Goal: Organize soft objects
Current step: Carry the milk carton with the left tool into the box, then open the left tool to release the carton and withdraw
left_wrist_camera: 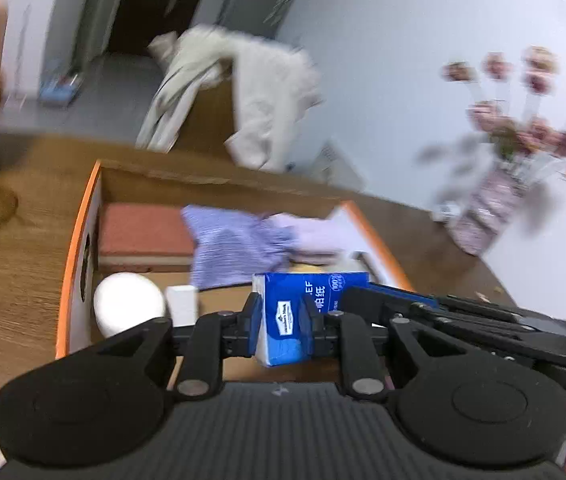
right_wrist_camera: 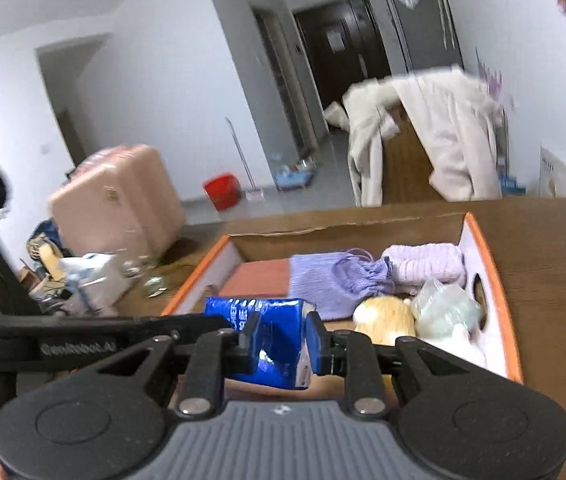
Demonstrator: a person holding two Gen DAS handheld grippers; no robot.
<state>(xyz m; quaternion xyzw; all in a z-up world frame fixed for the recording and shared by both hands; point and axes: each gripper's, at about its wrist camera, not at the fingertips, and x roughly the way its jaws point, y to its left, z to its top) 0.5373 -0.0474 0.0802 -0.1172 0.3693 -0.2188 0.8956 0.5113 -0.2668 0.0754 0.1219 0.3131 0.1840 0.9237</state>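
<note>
Both grippers are clamped on the same blue tissue pack [left_wrist_camera: 283, 320] right now, one at each end, and it's held up over the near end of the box [left_wrist_camera: 79, 264]. In the left wrist view the left gripper [left_wrist_camera: 281, 322] has its blue pads squeezed onto the pack's short end, and you can see the right gripper [left_wrist_camera: 423, 304] coming in from the right and lying along the pack's far side. The right wrist view has the right gripper [right_wrist_camera: 281, 340] pinching the other end of the pack [right_wrist_camera: 267, 340], with the plastic wrap crumpled between the pads, and the left gripper [right_wrist_camera: 95, 340] stretching in from the left. The box is an orange-edged cardboard one sitting on a brown wooden table [left_wrist_camera: 11, 272]. Inside it: a reddish pad [left_wrist_camera: 143, 236] at the far left, a purple cloth [left_wrist_camera: 235, 244] spread over the middle, a paler lilac folded knit [right_wrist_camera: 427, 264] to its right, a white ball [left_wrist_camera: 129, 304] and a little white block [left_wrist_camera: 182, 304] at the near left, plus an orange plush [right_wrist_camera: 387, 318] and a clear bag [right_wrist_camera: 447, 310] on the right side. Off the table there's a pink suitcase [right_wrist_camera: 119, 200], a red bucket [right_wrist_camera: 223, 191], a cream coat [left_wrist_camera: 259, 96] draped over a chair, and a vase of pink flowers [left_wrist_camera: 523, 136] on the table's right. Everything's a bit motion blurred.
</note>
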